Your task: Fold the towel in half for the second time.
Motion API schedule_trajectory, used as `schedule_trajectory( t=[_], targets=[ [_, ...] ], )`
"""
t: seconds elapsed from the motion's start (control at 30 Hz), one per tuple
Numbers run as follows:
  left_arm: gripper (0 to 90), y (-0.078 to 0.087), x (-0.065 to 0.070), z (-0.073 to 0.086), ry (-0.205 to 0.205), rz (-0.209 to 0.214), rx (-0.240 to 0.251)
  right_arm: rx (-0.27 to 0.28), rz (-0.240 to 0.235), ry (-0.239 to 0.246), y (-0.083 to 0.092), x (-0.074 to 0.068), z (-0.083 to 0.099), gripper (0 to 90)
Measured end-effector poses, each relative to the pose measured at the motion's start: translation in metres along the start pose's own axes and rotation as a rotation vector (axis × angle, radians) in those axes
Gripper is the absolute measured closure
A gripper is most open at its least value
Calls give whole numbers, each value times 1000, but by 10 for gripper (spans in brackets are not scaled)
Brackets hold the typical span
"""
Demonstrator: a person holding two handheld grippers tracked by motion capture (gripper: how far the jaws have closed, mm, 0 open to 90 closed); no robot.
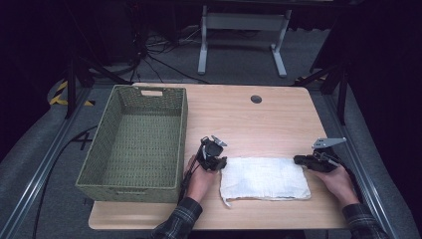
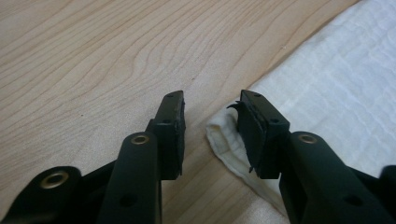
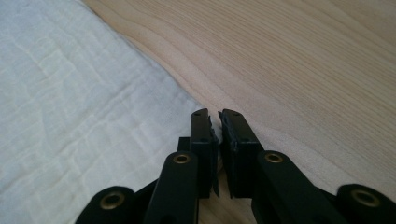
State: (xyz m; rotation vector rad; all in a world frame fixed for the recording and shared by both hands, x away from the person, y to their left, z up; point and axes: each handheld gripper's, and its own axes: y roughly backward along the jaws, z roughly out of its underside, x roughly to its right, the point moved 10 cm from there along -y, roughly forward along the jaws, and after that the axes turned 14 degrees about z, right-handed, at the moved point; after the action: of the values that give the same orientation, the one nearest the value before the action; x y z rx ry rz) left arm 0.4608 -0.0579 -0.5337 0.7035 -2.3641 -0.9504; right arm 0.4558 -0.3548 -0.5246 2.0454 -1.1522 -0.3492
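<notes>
White cloth (image 1: 263,178), folded into a flat rectangle, lies on the near half of the bench (image 1: 278,117), its long side running left to right. The surface shows a faint quilted or crinkled weave. Its near-left corner is slightly turned up and ragged; the other edges lie flat on the wood.

At the cloth's left end sits the left gripper (image 1: 213,155), held by the person's left hand (image 1: 199,181). In the left gripper view the cloth (image 2: 336,88) reaches in from the right, and its rolled corner lies between the two black fingers (image 2: 170,135). These fingers are spread with a clear gap; the right one stands close against the corner's edge, and neither presses on the fabric.

At the cloth's right end sits the right gripper (image 1: 304,160), held by the person's right hand (image 1: 341,183), with its grey three-cornered plate (image 1: 328,142) raised above it. In the right gripper view its fingers (image 3: 203,144) are drawn nearly together with only a thin slit between them, placed right at the cloth's (image 3: 79,116) edge. Whether a fold of fabric is caught in that slit cannot be told.

Left of the cloth and the left gripper, a green woven basket (image 1: 99,149) stands on the bench, with a cut-out handle in its far wall. A dark round grommet (image 1: 256,99) sits in the bench top near the far edge. Both sleeves are plaid.
</notes>
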Motion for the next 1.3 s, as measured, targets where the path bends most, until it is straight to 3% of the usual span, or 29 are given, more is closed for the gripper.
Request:
schedule_trajectory(
  t=[0.2, 0.27, 0.43, 0.57, 0.9, 1.07, 1.3],
  targets=[
    [823, -2, 7, 0, -17, 53, -3, 3, 7, 15, 0, -1, 0, 857],
    [848, -2, 7, 0, -24, 48, -7, 0, 13, 27, 1, -1, 0, 860],
    [856, -1, 9, -2, -10, 48, 11, 0, 25, 37, 2, 1, 0, 862],
    [856, 7, 9, -8, -6, 45, 52, 22, 36, 29, 7, 6, -5, 862],
    [856, 28, 16, -31, -55, 16, 150, 109, 92, 25, 20, 26, -31, 862],
    [856, 33, 20, -30, -62, 27, 167, 130, 95, 32, 27, 23, -33, 861],
    [856, 45, 28, -30, -108, 37, 200, 163, 85, 37, 38, 18, -31, 861]
  ],
)
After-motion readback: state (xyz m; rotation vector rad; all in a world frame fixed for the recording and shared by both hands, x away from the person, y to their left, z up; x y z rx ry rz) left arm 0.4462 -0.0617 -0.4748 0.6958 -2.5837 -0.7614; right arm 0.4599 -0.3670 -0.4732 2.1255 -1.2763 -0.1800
